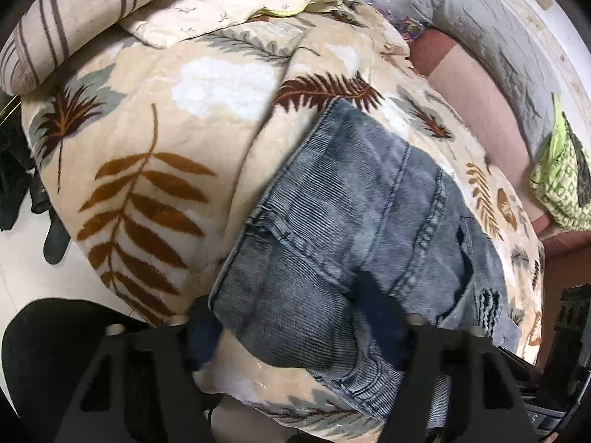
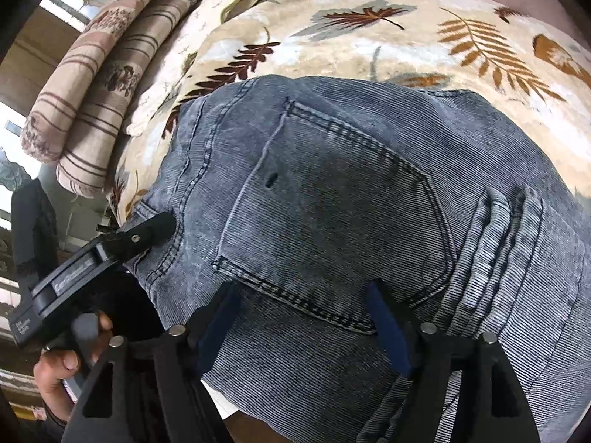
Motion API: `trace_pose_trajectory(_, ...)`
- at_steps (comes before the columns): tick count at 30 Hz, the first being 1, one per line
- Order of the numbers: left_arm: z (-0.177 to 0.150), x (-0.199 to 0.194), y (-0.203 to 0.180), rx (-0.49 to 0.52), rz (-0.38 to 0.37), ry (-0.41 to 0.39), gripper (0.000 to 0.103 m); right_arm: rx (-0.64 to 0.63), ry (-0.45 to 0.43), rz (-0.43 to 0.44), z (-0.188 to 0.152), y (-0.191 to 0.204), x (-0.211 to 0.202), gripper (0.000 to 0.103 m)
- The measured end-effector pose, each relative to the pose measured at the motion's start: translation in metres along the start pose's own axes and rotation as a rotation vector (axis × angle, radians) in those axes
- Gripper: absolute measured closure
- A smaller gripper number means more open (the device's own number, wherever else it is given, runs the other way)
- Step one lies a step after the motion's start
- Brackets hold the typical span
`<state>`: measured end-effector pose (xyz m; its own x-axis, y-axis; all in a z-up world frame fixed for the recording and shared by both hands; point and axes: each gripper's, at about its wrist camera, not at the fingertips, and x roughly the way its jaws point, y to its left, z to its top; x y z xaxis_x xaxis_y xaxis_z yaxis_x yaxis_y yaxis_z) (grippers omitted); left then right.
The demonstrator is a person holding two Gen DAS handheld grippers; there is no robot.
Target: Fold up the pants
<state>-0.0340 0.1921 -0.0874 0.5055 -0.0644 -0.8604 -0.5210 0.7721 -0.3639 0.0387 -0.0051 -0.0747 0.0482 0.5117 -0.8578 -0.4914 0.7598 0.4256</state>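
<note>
**Two grippers spread wide over folded jeans**

Two hand-held grippers are seen at the near edge of a folded pair of grey-blue jeans (image 1: 354, 221). In the left wrist view, the left gripper (image 1: 295, 313) is held with its jaws wide apart; one finger is seen off the jeans' near left edge above the blanket, the other over the denim, and nothing is clamped between them. In the right wrist view, the right gripper (image 2: 303, 317) is likewise spread open, its blue-padded fingers (image 2: 388, 336) set over the fabric just below the back pocket (image 2: 332, 214); whether the pads touch the cloth cannot be told. At the left of that view the left gripper's black finger is seen resting against the jeans' seamed edge, with the person's hand (image 2: 62, 365) on its handle below.

The jeans are laid as a compact bundle, pocket side up, on a cream blanket printed with brown and grey leaves (image 1: 147, 192). Farther off, a striped rolled cushion (image 2: 96, 103) is set at the blanket's far left edge, and a pale quilted pillow (image 1: 236, 3) lies beside it. Well apart to the right, a grey cushion (image 1: 491, 37) and a green patterned cloth (image 1: 561, 181) are seen.
</note>
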Motion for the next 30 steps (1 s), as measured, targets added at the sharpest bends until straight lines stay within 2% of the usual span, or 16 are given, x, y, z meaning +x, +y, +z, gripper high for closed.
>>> trace_pose_trajectory(2, 0.001, -0.003, -0.002, 0.013, -0.025, 0.006, 0.067, 0.005, -0.005, 0.0, 0.0, 0.001, 0.001, 0.023)
trace_pose_trajectory(5, 0.0, -0.009, -0.01, 0.038, -0.032, -0.01, 0.078, 0.004, -0.025, 0.007, -0.002, 0.001, 0.001, 0.022)
trace_pose_trajectory(9, -0.002, -0.022, -0.026, 0.11, -0.01, -0.057, 0.084, 0.026, -0.049, 0.058, -0.005, -0.009, -0.003, 0.021)
trace_pose_trajectory(12, -0.002, -0.035, -0.036, 0.158, -0.01, -0.089, 0.085, 0.1, -0.074, 0.153, -0.006, -0.025, -0.009, 0.021)
trace_pose_trajectory(14, -0.002, -0.043, -0.046, 0.196, 0.001, -0.12, 0.085, 0.21, -0.13, 0.241, -0.013, -0.045, -0.025, 0.022)
trace_pose_trajectory(16, -0.003, -0.052, -0.06, 0.244, 0.01, -0.152, 0.086, 0.257, -0.205, 0.276, -0.027, -0.061, -0.046, 0.022)
trace_pose_trajectory(21, -0.023, -0.085, -0.126, 0.471, 0.03, -0.285, 0.086, 0.396, -0.379, 0.278, -0.088, -0.125, -0.108, 0.022)
trace_pose_trajectory(25, -0.068, -0.104, -0.195, 0.72, 0.006, -0.365, 0.086, 0.524, -0.491, 0.237, -0.142, -0.182, -0.148, 0.022)
trace_pose_trajectory(28, -0.111, -0.108, -0.235, 0.879, -0.043, -0.38, 0.086, 0.615, -0.562, 0.215, -0.18, -0.219, -0.174, 0.022)
trace_pose_trajectory(30, -0.146, -0.102, -0.258, 0.973, -0.089, -0.346, 0.086, 0.662, -0.596, 0.209, -0.2, -0.236, -0.185, 0.022)
